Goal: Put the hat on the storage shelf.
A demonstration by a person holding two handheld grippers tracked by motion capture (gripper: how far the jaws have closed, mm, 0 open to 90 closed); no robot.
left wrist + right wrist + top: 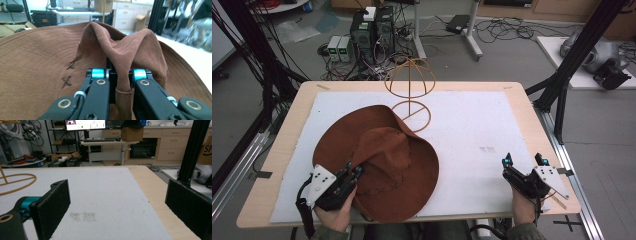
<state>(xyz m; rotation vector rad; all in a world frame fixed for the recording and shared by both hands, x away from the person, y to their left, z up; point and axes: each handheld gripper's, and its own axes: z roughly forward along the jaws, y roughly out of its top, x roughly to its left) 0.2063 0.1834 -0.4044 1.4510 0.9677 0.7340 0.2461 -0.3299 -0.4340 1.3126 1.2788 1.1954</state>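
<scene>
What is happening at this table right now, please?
A person sits at a table with a gripper in each hand. The left gripper is shut on a fold of a brown suede hat, which lies on the white mat. The right gripper is open with nothing between its jaws, low over the mat near the right edge. A wire hat stand is behind the hat, and the brim overlaps its base ring. The hat is not yet on the stand.
</scene>
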